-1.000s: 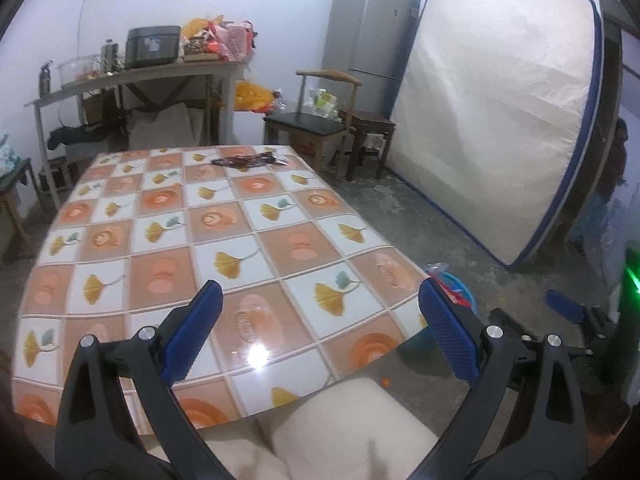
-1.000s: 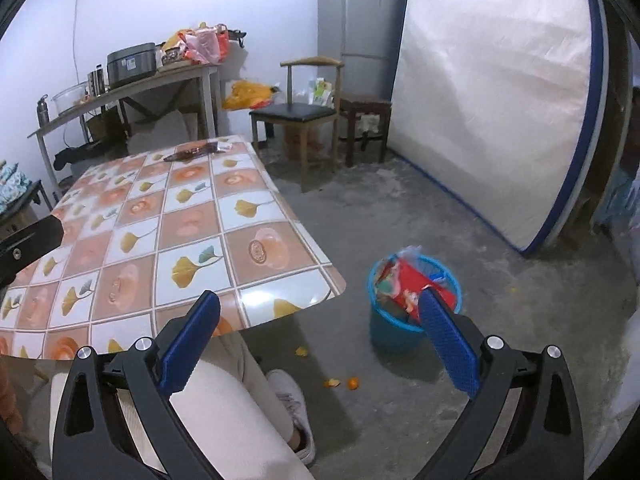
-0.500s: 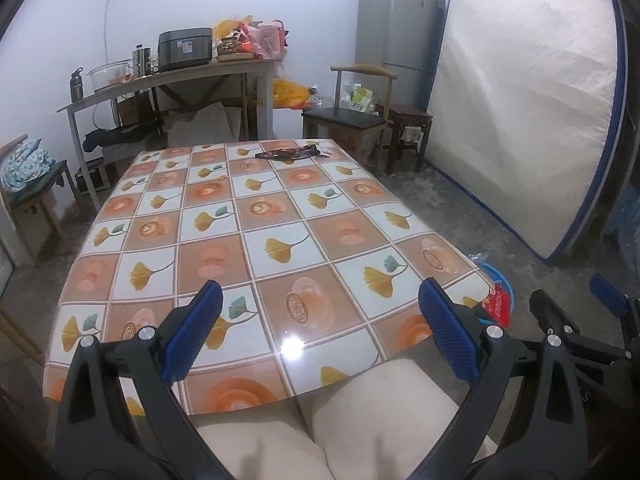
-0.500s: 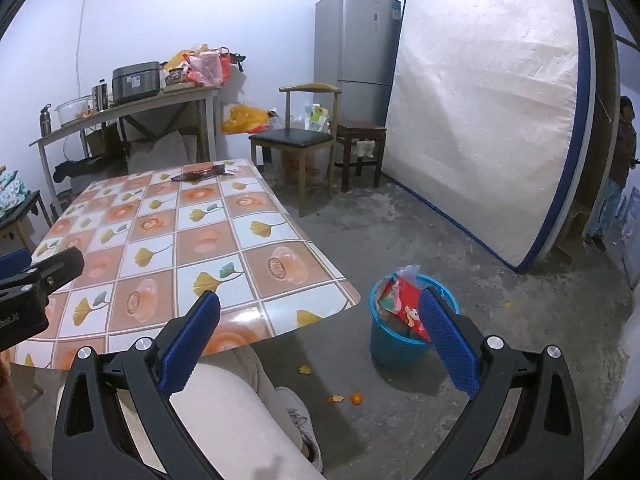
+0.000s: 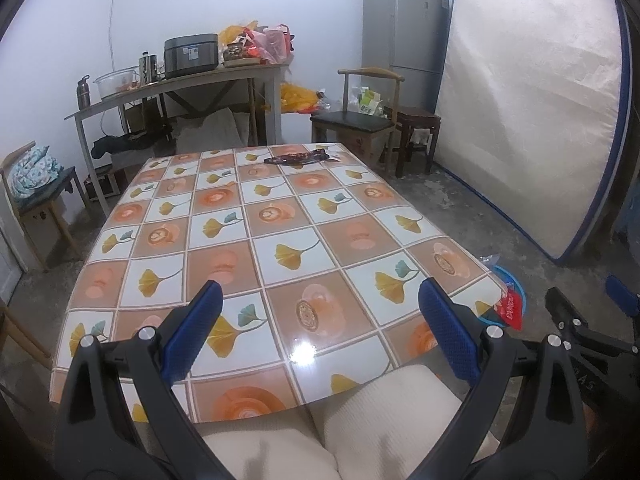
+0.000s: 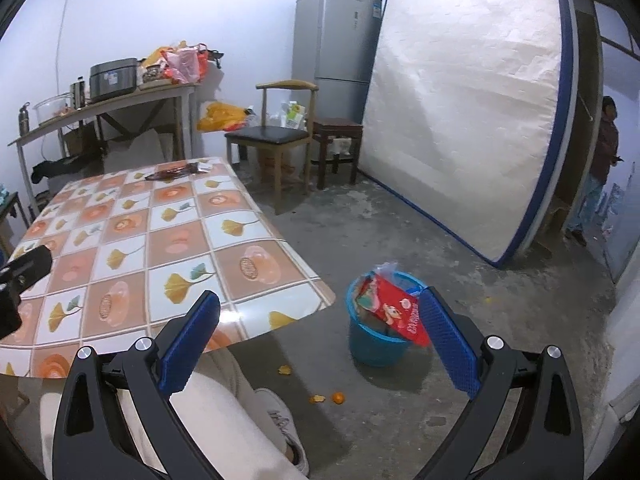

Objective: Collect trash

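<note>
On floor, right view only — orange peel scraps [image 6: 320, 398] beside blue bin [image 6: 376, 342].

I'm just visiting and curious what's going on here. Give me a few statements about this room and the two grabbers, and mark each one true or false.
1. The left gripper is holding a wrapper. False: both it and the right gripper are open with nothing between their fingers.
2. A dark wrapper lies at the far end of the table. True.
3. The blue bin on the floor holds nothing. False: a red packet sticks out of it.
4. Small orange scraps lie on the floor near the person's shoe. True.
5. The mattress lies flat on the floor. False: it stands upright on its edge.
</note>
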A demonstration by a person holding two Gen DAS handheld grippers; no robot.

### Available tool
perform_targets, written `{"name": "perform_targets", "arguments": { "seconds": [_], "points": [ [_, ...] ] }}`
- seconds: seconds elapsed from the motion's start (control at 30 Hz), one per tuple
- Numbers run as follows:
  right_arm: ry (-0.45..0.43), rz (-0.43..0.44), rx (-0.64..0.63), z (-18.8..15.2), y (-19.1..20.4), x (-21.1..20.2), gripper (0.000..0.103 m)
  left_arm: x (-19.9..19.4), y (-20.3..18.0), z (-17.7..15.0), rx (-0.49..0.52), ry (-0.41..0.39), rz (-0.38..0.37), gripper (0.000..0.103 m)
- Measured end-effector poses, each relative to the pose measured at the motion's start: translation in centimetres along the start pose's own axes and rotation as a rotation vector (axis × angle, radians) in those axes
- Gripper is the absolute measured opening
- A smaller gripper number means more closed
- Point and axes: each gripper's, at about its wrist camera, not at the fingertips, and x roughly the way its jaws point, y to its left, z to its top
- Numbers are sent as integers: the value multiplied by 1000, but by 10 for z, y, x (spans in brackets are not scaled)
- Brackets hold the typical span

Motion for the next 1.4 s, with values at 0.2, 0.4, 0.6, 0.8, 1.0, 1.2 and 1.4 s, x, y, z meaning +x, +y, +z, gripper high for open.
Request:
{"name": "perform_targets", "arguments": {
  "seconds": [0.2,0.4,0.6,0.8,1.0,1.2,1.4],
  "points": [
    [-31,-45,-10,2,-3,-3,96,0,-1,1,-10,-17,22,94],
    [-64,-51,-20,3,-4,-7,96,3,1,7,-31,-15,63,94],
    [-64,-36,7,8,-8,-10,96,3,-2,14,-31,11,80,94],
    [-41,-22,20,4,-14,-14,96,-2,-7,-1,-47,52,71,94],
    [14,-19,35,-5,-19,-9,96,7,-9,-20,-62,162,59,94],
    [46,-22,21,-10,-16,-2,96,13,-12,-26,-50,198,22,94],
    [57,-26,4,-10,-15,0,96,15,-22,-24,-9,197,-17,94]
  ]
}}
